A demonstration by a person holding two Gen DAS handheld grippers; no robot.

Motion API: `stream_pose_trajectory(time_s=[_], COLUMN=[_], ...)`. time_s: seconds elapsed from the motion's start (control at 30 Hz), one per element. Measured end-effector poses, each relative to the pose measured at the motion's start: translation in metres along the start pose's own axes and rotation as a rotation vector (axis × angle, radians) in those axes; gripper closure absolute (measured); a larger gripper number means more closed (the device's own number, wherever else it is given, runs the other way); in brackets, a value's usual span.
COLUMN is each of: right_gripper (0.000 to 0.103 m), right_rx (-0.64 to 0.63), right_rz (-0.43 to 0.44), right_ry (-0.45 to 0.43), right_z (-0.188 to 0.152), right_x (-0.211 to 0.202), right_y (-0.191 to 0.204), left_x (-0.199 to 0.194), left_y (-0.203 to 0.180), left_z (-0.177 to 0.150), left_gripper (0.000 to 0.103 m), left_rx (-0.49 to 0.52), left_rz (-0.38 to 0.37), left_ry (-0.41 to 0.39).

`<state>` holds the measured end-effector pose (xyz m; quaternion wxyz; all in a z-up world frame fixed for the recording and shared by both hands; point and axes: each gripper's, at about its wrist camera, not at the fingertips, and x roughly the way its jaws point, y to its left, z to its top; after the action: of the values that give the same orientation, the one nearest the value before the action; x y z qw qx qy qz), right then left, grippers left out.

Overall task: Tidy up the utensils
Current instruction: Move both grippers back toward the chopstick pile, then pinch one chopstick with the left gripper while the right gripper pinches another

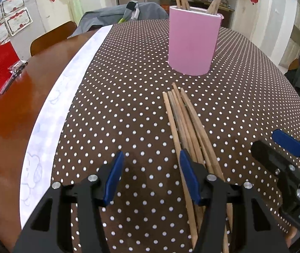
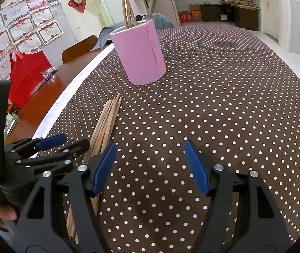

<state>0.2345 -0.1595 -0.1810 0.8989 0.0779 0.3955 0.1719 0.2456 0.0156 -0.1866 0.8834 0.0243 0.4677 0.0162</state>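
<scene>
While several chopsticks already stand in the pink holder (image 1: 193, 42) at upper centre, a loose bundle of chopsticks (image 1: 183, 122) lies on the dotted tablecloth (image 1: 129, 105). Left gripper (image 1: 150, 179) and right gripper (image 2: 150, 166) hover spread and empty; judged next: pinching one stick.

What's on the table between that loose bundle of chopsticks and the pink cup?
Nothing: in both wrist views only bare dotted tablecloth separates the tips of the loose chopsticks from the pink cup.
</scene>
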Motion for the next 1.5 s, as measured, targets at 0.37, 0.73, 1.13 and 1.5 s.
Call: stream_pose_trajectory(time_s=[0.37,0.73,1.13,1.5], right_gripper=[0.036,0.037,0.058,0.093], right_rx=[0.019,-0.051,-0.242,-0.291], right_rz=[0.034,0.078,-0.123,-0.129], right_ry=[0.049,0.217,0.302,0.346], right_z=[0.014,0.023,0.024,0.038], right_x=[0.009,0.039,0.055,0.072], right_y=[0.002,0.025,0.058,0.085], left_x=[0.008,0.005,0.005,0.013], left_y=[-0.003,0.027,0.03,0.026], left_z=[0.002,-0.001,-0.001,0.013], left_gripper=[0.048,0.097,0.097,0.097], left_rx=[0.007,-0.073,-0.087,-0.059], left_rz=[-0.032,-0.072,-0.103,-0.086], left_ry=[0.041,0.048,0.053,0.091])
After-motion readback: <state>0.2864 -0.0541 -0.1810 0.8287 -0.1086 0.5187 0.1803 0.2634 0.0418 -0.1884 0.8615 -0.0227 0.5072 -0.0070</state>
